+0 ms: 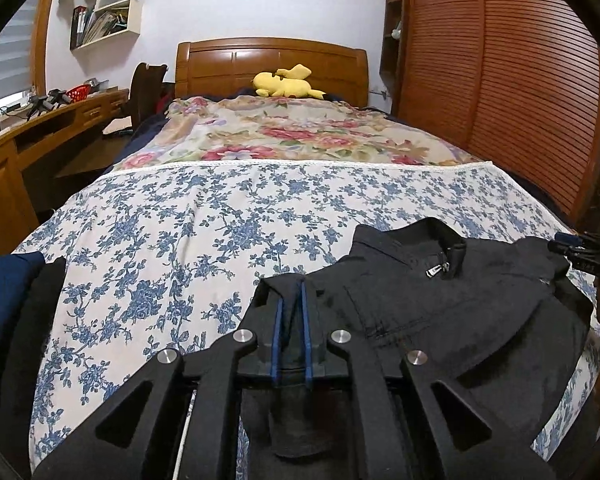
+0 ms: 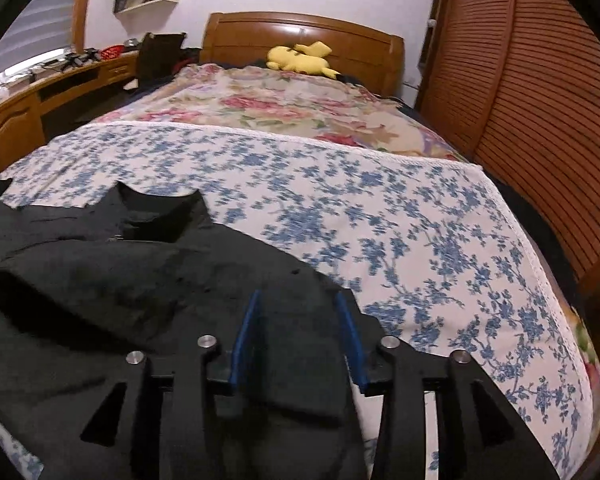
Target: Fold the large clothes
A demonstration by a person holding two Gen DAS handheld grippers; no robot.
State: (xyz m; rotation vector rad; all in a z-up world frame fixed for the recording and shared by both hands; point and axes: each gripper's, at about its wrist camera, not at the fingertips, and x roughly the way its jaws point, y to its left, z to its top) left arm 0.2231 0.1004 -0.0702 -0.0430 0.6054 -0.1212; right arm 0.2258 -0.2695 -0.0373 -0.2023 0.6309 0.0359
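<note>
A black zip-up jacket (image 1: 440,304) lies front-up on the blue-flowered sheet (image 1: 180,220), its collar and zipper pull (image 1: 436,270) pointing toward the headboard. My left gripper (image 1: 291,280) is shut on a fold of the jacket's left edge, with black cloth pinched between the blue pads. In the right wrist view the jacket (image 2: 120,280) spreads to the left. My right gripper (image 2: 298,296) stands open over the jacket's right edge, and the cloth lies loose between the pads without being pressed. Part of the right gripper (image 1: 580,248) shows at the left wrist view's right edge.
A dark blue and black pile of clothes (image 1: 4,300) sits at the bed's left edge. A yellow plush toy (image 1: 286,82) lies by the headboard on a red-flowered cover (image 1: 292,132). A wooden desk (image 1: 40,128) stands left, a slatted wardrobe (image 1: 520,80) right.
</note>
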